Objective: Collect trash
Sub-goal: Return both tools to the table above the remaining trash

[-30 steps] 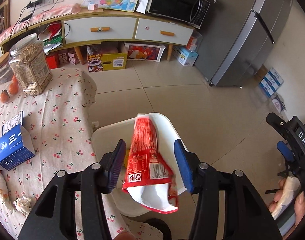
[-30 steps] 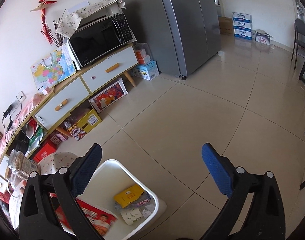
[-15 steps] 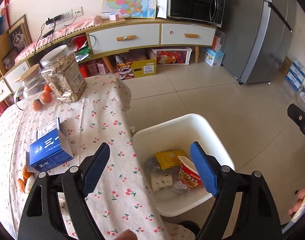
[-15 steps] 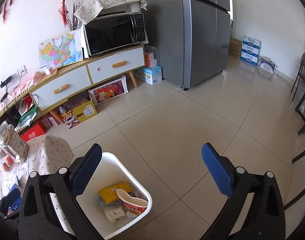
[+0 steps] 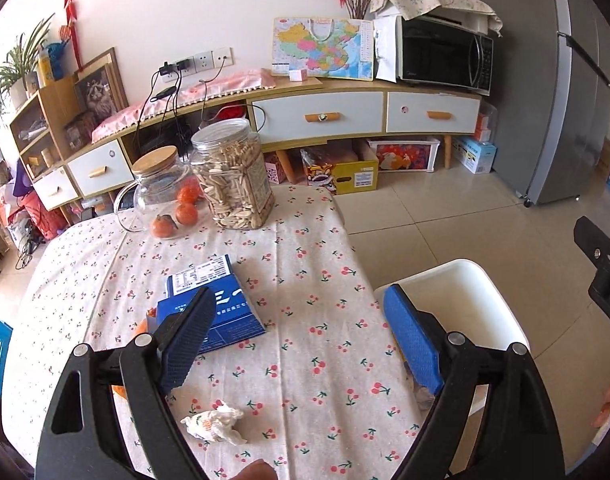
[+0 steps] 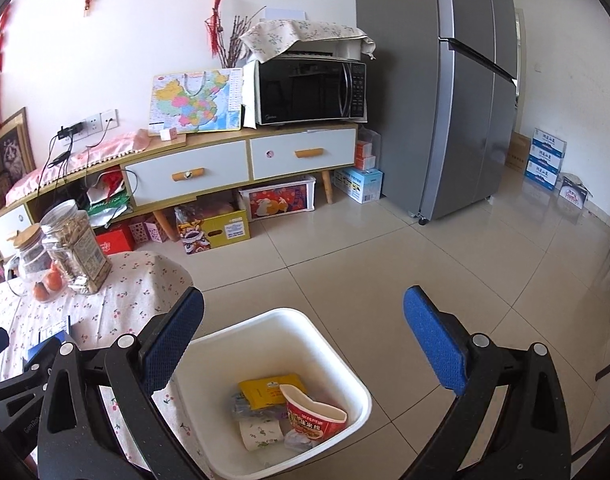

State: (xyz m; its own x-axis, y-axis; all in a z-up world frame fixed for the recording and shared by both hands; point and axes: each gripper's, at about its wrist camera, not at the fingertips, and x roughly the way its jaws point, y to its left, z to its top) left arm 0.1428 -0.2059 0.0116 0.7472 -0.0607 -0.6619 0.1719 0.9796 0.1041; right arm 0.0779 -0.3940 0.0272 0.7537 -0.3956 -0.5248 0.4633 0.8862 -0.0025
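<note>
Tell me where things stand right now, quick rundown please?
Left gripper open, empty, over the table. Right gripper open above the white bin. Crumpled tissue on the cloth, uncollected. Nothing blocking it.

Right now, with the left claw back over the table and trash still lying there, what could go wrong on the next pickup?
1. The crumpled paper wad is small and light; the open left claw might nudge it away rather than pinch it.
2. The blue carton lies right beside the claw's left finger and could get bumped.
3. The white bin stands below the table edge, so an early release could miss it.
</note>
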